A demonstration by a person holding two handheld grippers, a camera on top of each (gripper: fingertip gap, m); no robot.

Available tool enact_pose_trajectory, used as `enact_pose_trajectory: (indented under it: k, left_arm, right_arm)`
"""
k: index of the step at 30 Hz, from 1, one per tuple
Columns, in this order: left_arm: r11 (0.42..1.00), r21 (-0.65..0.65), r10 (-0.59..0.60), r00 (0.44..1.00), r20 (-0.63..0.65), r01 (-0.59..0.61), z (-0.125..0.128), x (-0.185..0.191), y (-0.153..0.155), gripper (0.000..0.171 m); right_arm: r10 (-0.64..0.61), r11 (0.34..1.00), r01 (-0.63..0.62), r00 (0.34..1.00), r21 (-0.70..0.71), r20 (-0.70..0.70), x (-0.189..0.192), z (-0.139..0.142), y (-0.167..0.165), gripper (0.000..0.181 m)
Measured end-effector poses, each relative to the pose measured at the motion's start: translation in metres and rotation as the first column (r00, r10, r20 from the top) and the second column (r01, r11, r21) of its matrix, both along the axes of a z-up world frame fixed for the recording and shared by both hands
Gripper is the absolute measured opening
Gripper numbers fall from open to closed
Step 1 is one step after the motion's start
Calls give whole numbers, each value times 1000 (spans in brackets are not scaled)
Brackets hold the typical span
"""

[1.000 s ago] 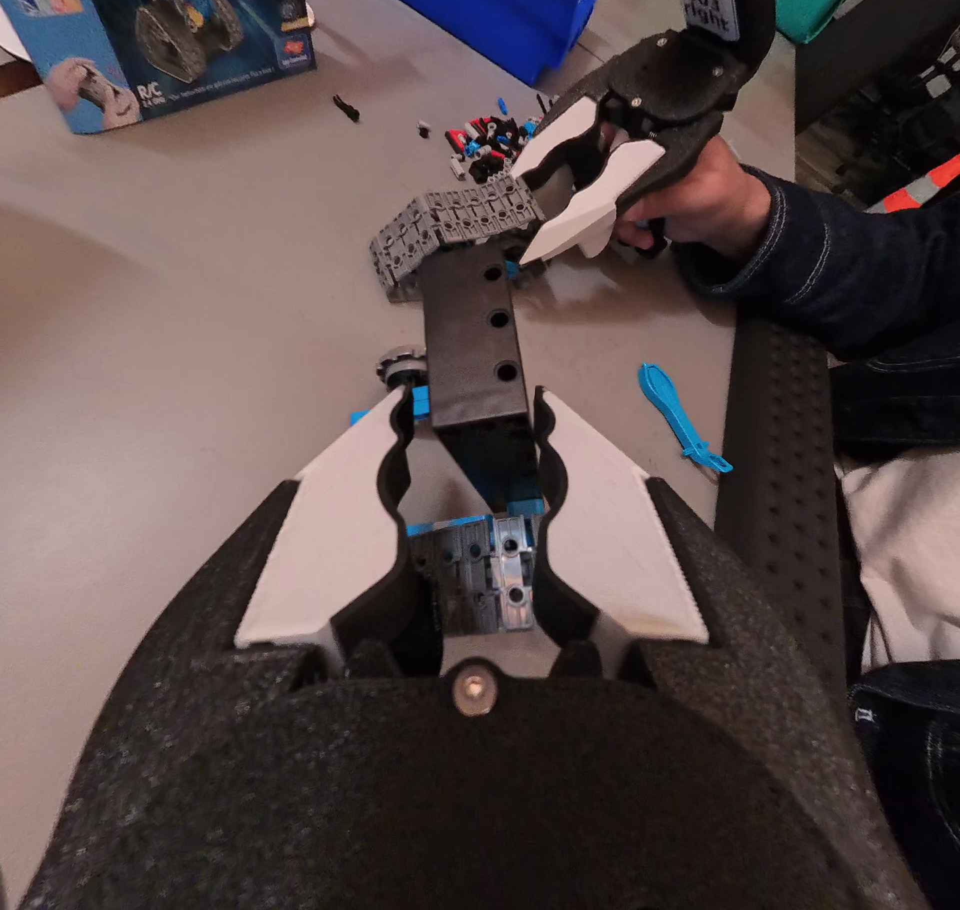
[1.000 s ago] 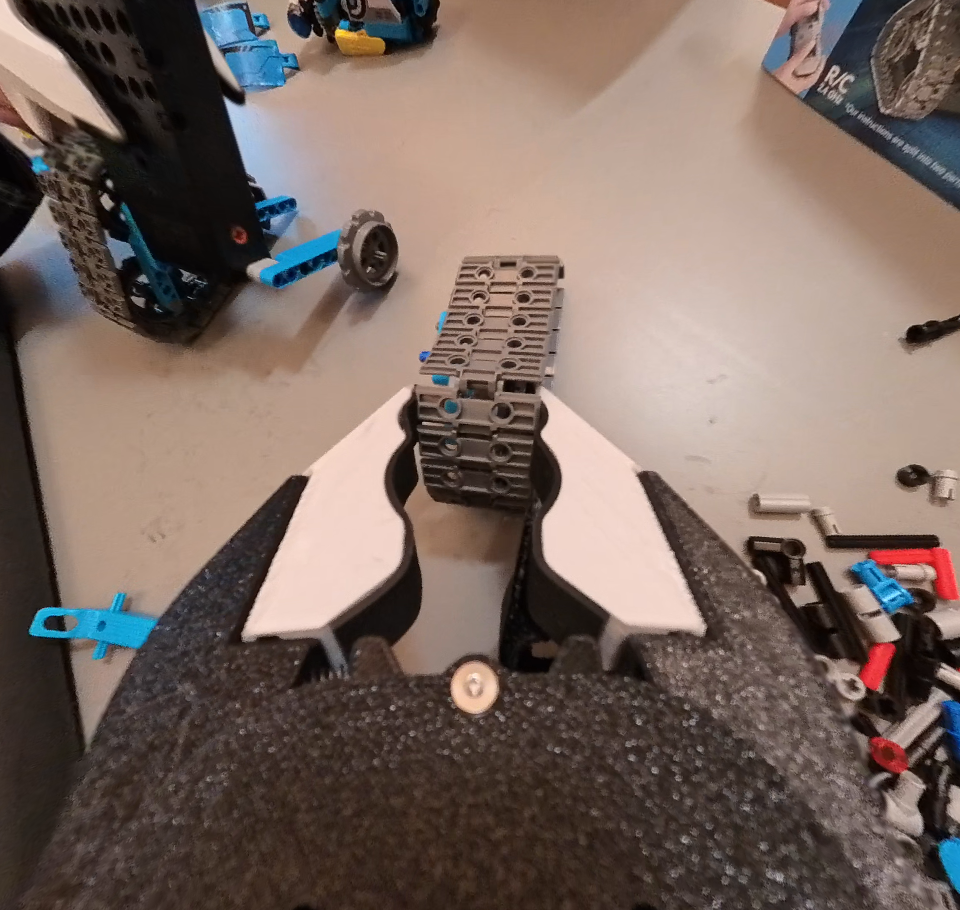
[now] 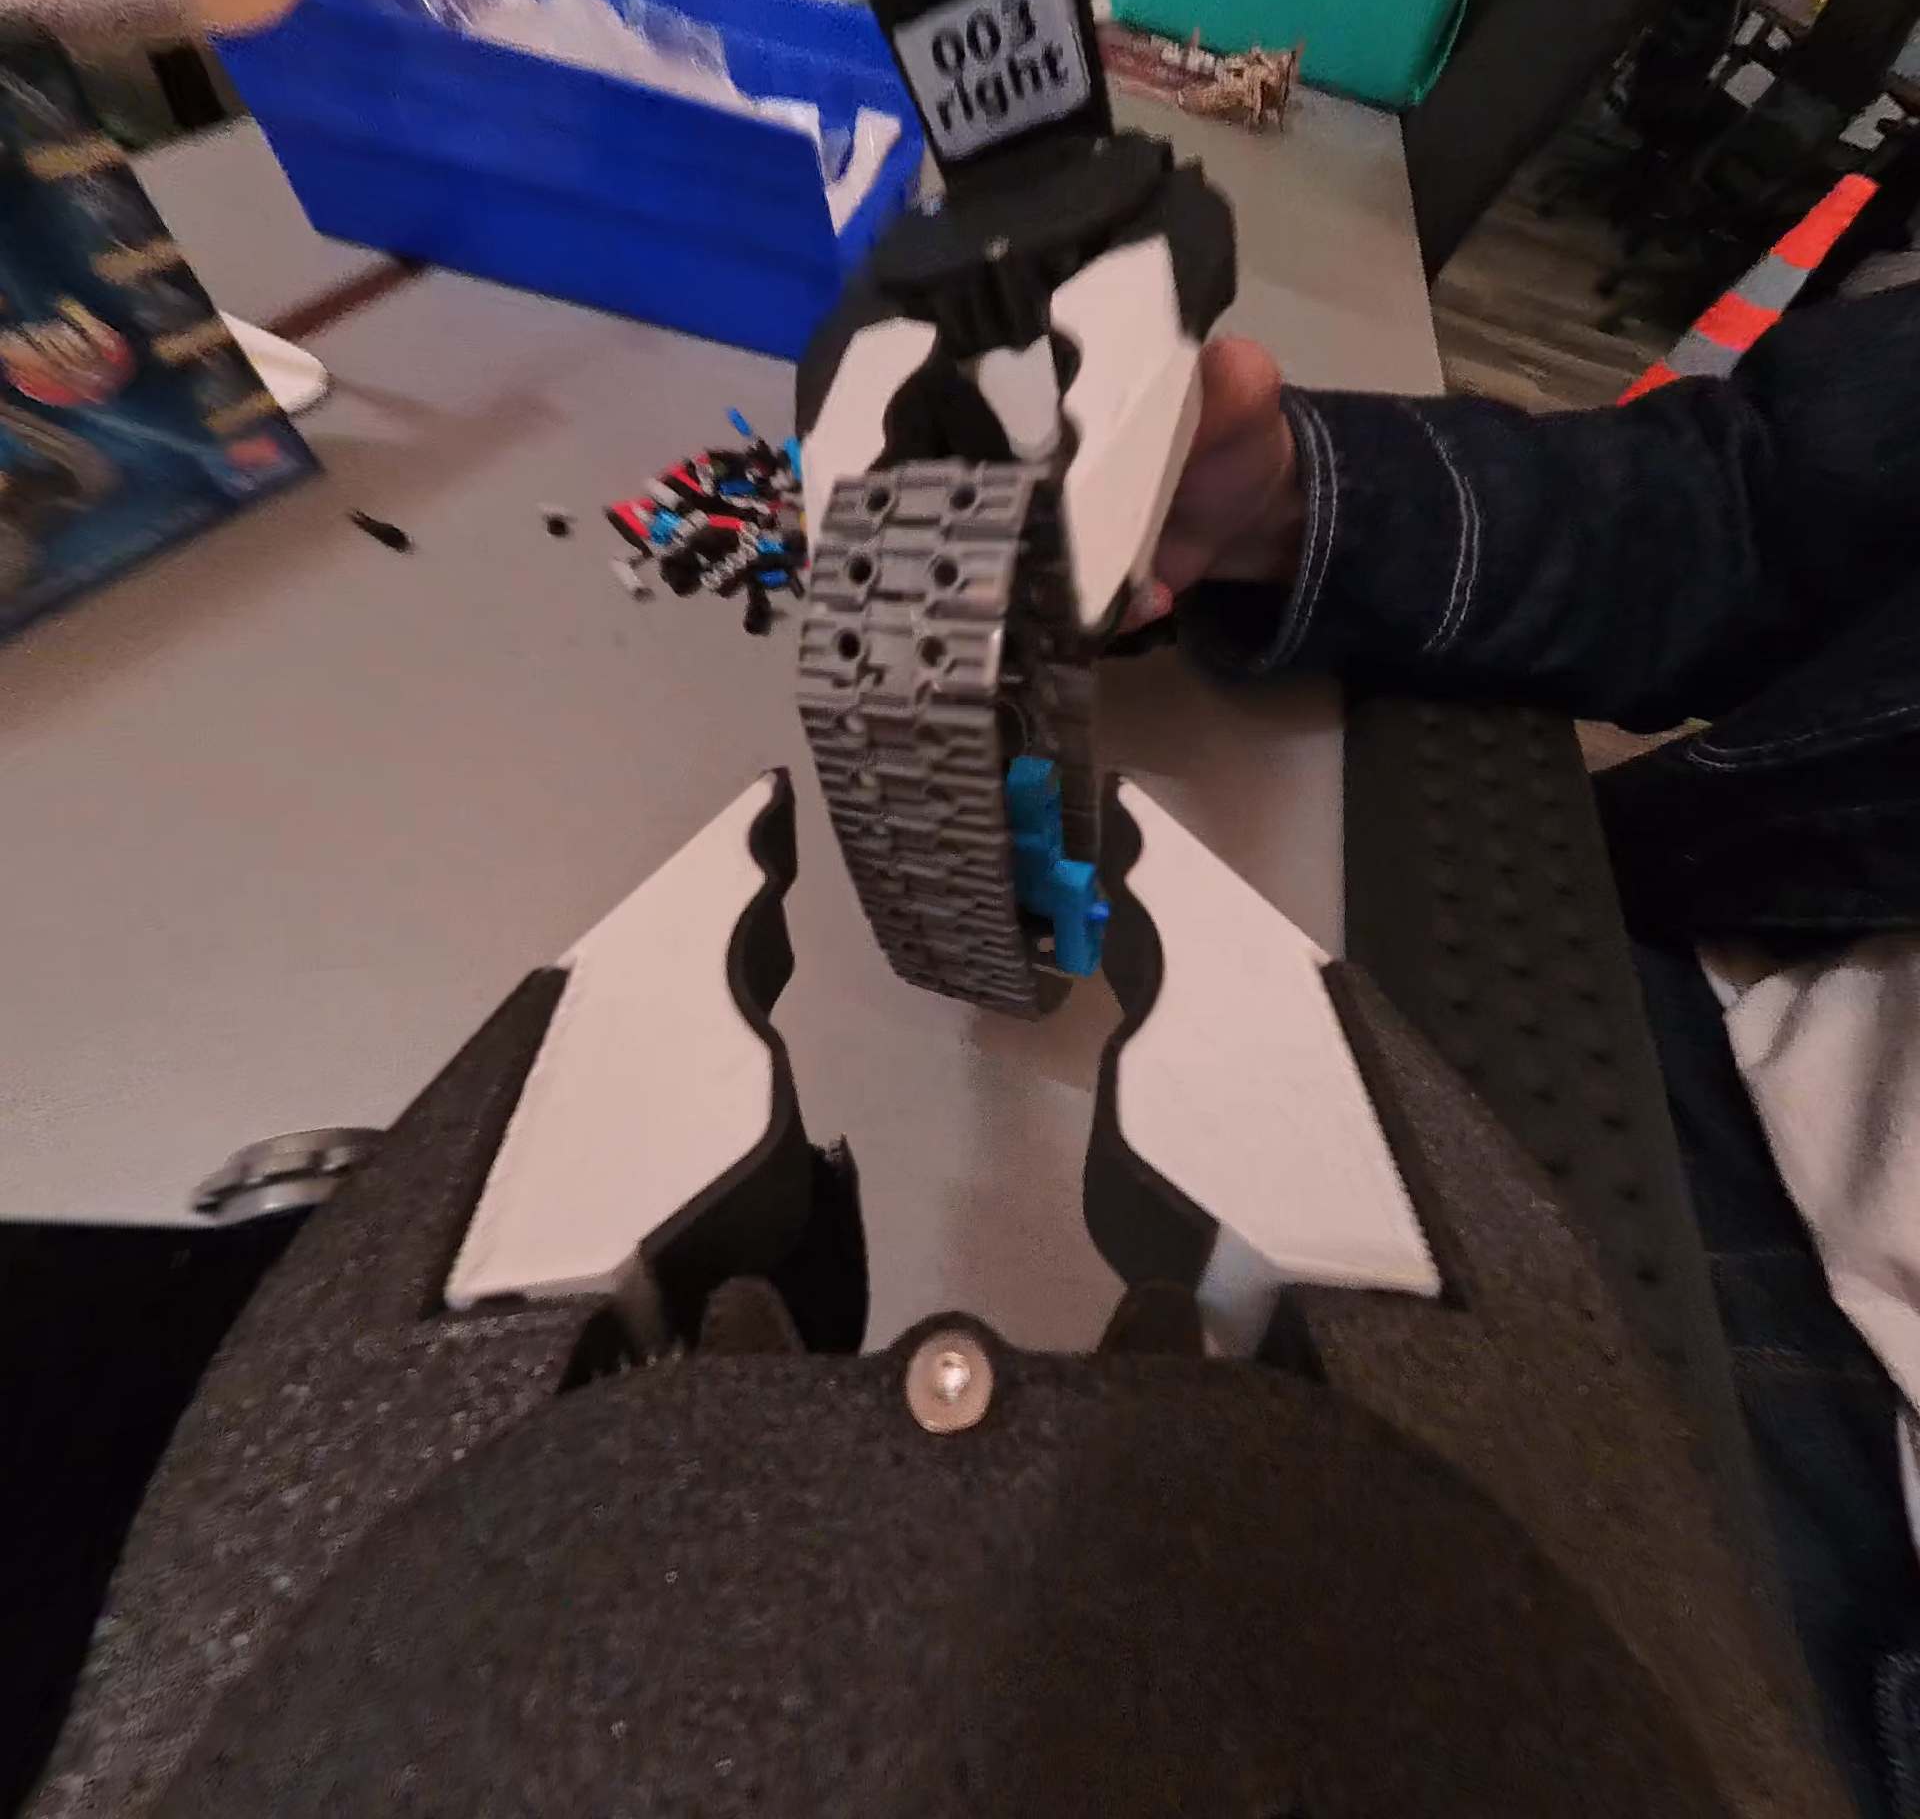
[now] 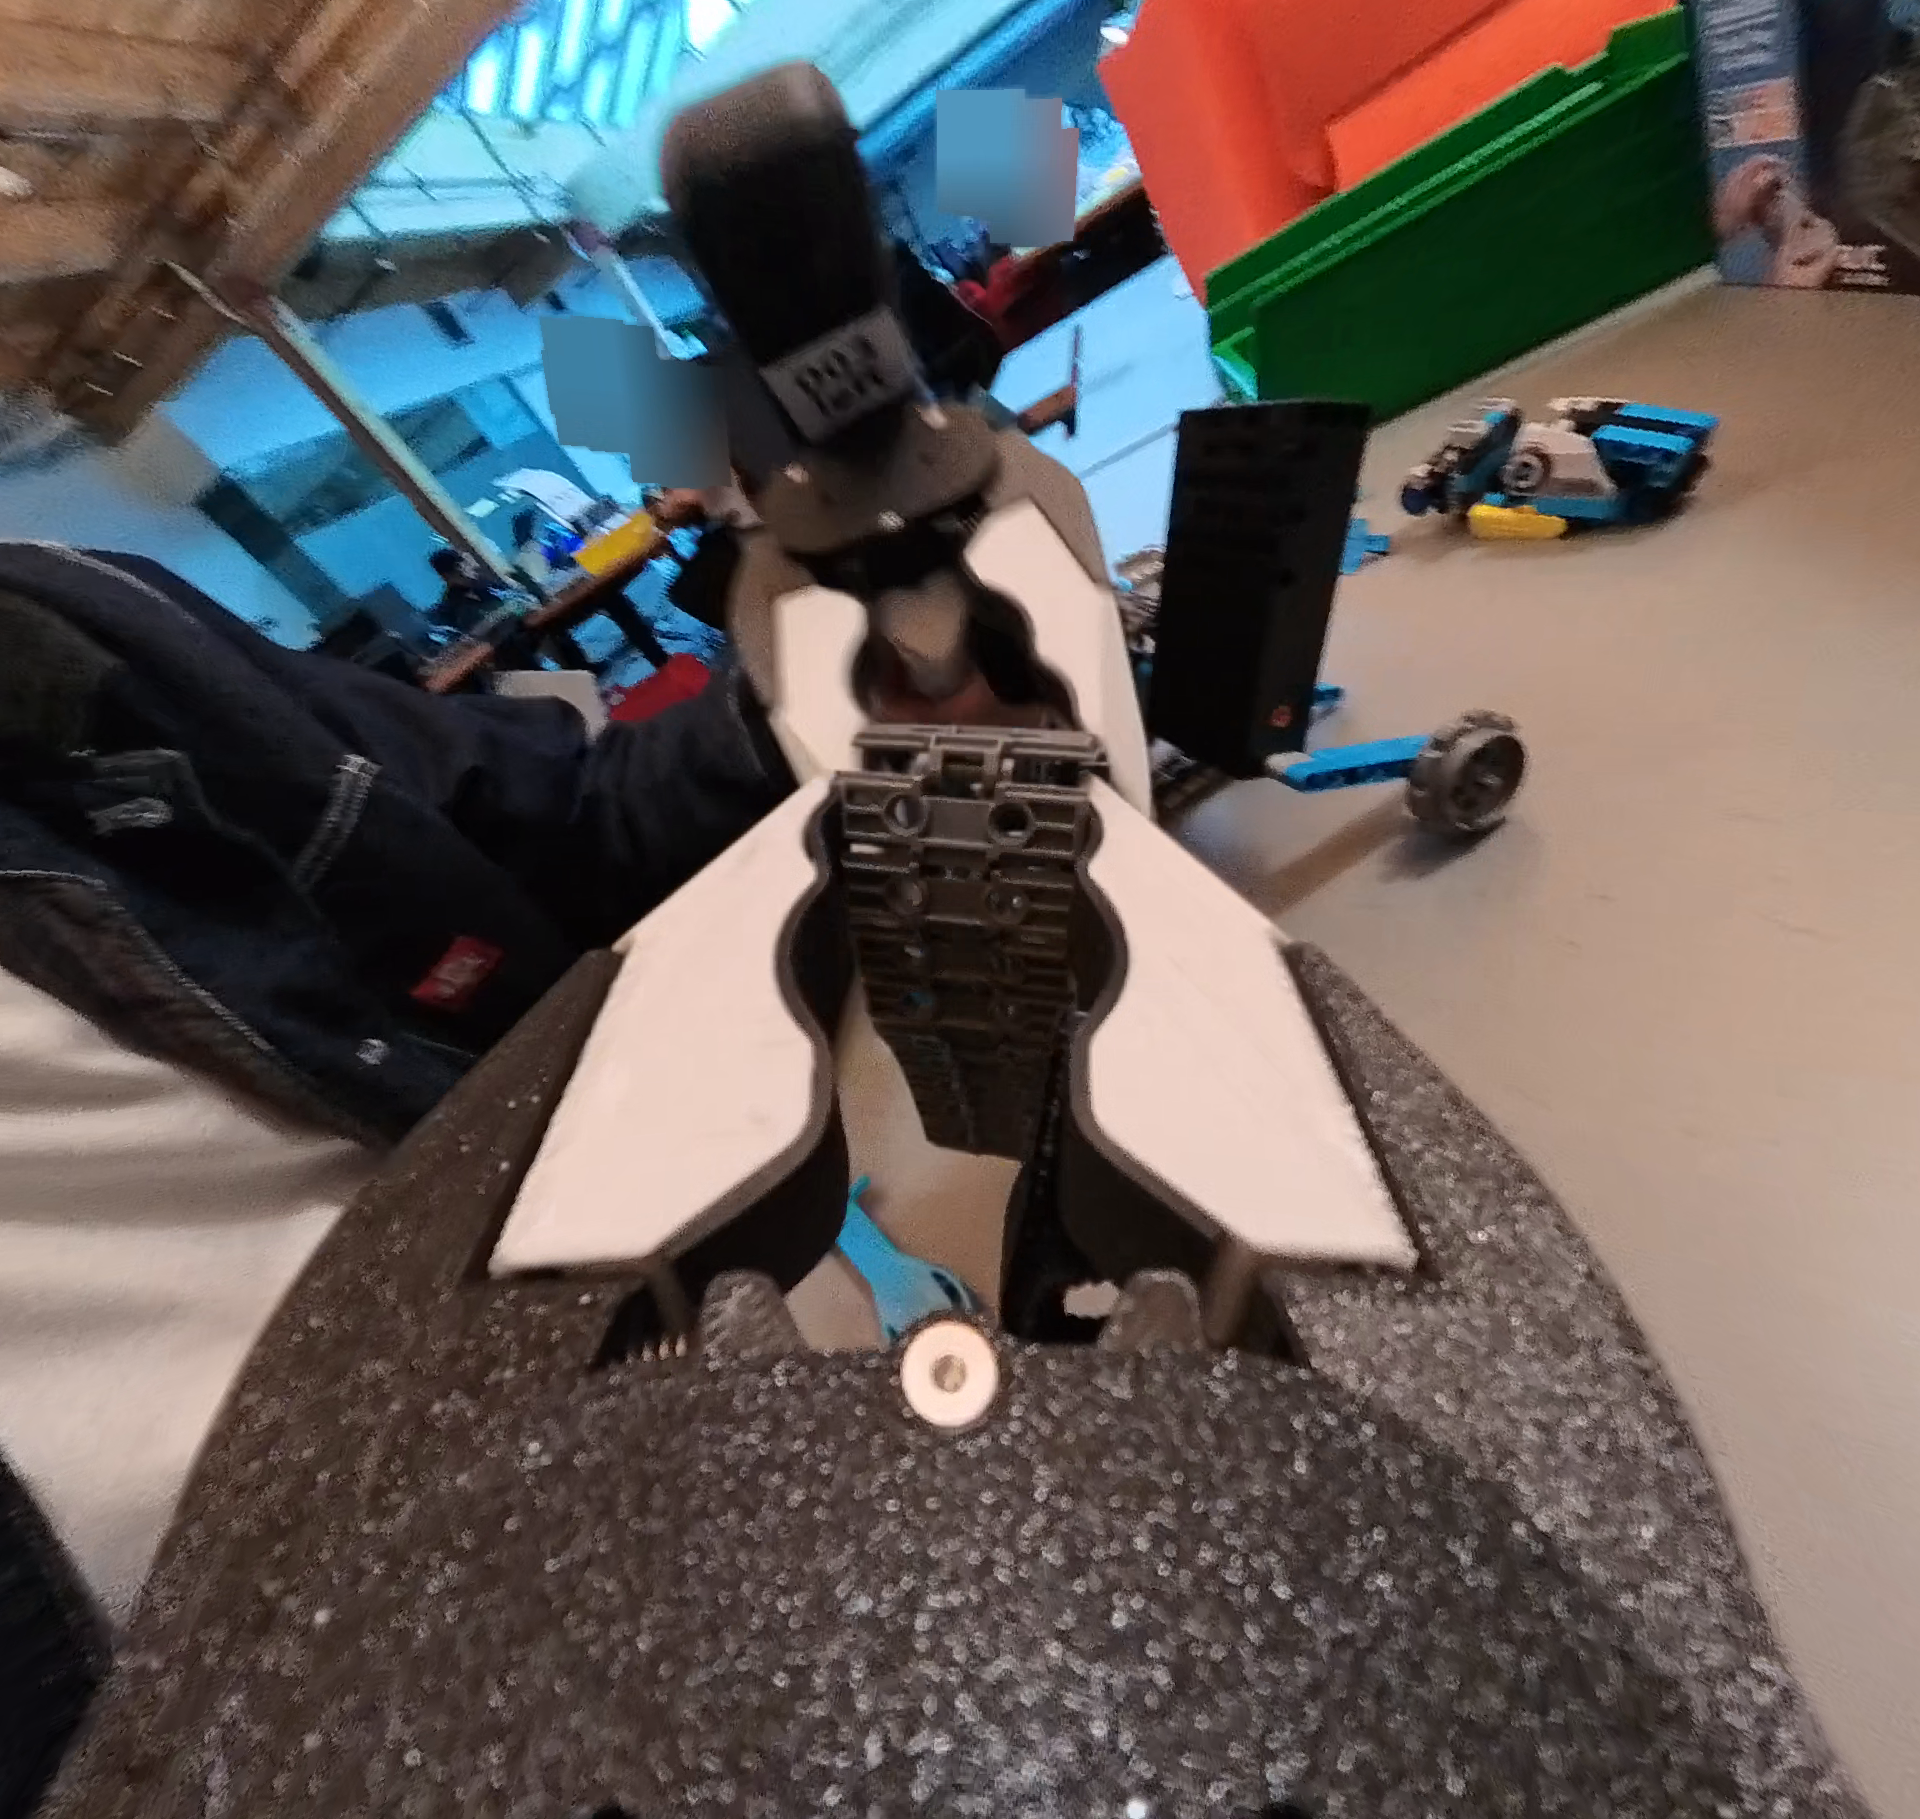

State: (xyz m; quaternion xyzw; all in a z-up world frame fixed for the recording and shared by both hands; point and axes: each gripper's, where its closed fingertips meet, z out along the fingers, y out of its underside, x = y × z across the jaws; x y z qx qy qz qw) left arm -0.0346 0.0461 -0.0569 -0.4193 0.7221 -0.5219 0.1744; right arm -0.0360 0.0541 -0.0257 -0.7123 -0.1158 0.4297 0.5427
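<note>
Our right gripper (image 4: 961, 813) is clamped on the grey plastic link-tread loop with blue pieces inside (image 3: 914, 730), lifted clear of the beige table (image 3: 312, 834). Our left gripper (image 3: 951, 793) stands spread, its fingers (image 3: 675, 1021) flanking the loop's lower end without gripping. A black perforated block (image 4: 1252, 585) stands upright toward the table's far side.

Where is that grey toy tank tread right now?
The grey tread hangs off the table in the right tongs, its lower end between the open left tongs.

Blue bin (image 3: 582, 180), loose small parts (image 3: 717, 533), grey wheel (image 4: 1465, 770) on the table (image 3: 312, 834)
</note>
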Motion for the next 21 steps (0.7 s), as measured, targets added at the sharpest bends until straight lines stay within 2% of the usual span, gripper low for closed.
enact_pose_trajectory:
  k: [1,2,6,9,12,14,17,18,21]
  left_arm:
    - [1000,-14,-11,1000,-23,11,-5,1,-3,45]
    - [999,-30,-16,999,-38,15,-7,2,-5,43]
    - [994,30,105,993,-61,-103,-17,12,19,41]
    - [989,-30,142,986,-90,-145,-16,14,27,41]
    - [988,-2,154,982,-105,-155,-21,14,30,41]
    - [990,5,144,984,-109,-144,-22,12,28,42]
    - [996,-34,80,989,-126,-85,-24,9,15,41]
    - [997,11,77,987,-141,-76,-31,9,13,45]
    - [980,166,134,984,-121,-113,-45,11,22,47]
  right_arm:
    - [11,1000,-11,999,3,-31,0,3,-1,37]
    - [6,1000,-6,1000,-13,-30,2,0,0,38]
    - [-146,985,157,980,-74,131,28,-26,13,41]
    - [-168,976,191,965,-105,200,36,-35,13,41]
    - [-140,973,182,955,-145,260,34,-46,10,41]
    - [-60,974,119,955,-191,289,25,-56,3,41]
    - [12,985,24,978,-170,207,5,-49,-1,41]
    - [13,984,22,981,-178,192,3,-49,1,41]
    - [-56,971,115,962,-209,268,16,-62,8,41]
